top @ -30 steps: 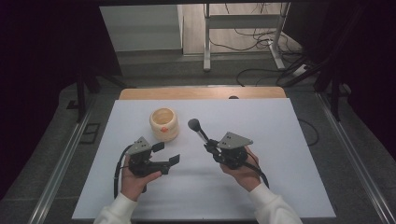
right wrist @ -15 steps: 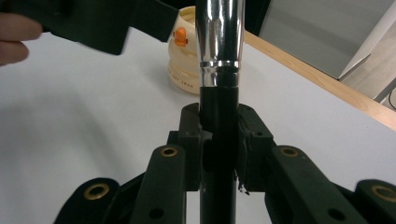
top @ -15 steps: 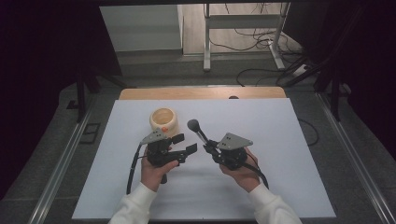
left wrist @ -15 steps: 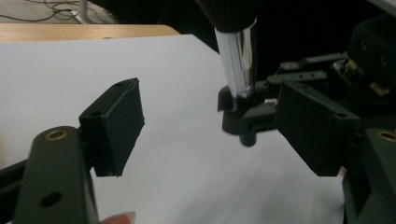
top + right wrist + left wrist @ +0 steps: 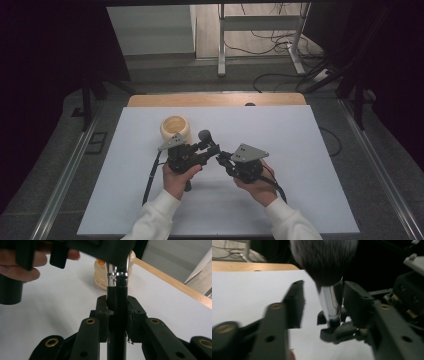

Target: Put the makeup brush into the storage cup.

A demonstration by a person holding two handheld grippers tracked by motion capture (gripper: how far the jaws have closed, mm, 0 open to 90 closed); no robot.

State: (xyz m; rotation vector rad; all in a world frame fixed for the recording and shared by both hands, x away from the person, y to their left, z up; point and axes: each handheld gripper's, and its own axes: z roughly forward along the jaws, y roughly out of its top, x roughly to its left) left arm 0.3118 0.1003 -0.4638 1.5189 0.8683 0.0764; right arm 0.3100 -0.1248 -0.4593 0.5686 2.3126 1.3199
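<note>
A makeup brush with a dark bristle head (image 5: 204,135), a silver ferrule (image 5: 329,302) and a black handle (image 5: 117,340) is held up over the white table. My right gripper (image 5: 117,307) is shut on the handle just below the ferrule. My left gripper (image 5: 323,293) has come in from the left, and its jaws have just been closing around the ferrule. The ferrule sits close to one jaw, and a gap still shows on the other side. In the high view the left gripper (image 5: 207,150) and the right gripper (image 5: 222,159) meet at mid-table.
A cream-coloured cup (image 5: 176,128) stands upright just behind the left gripper, and it appears behind the brush (image 5: 100,277) in the right gripper view. The white table top (image 5: 310,150) has a wooden strip (image 5: 215,100) along its far edge. Cables trail from both grippers toward the person.
The left hand has moved right across the table to the brush, and its jaws have narrowed around the ferrule. The right hand and the brush have stayed put.
</note>
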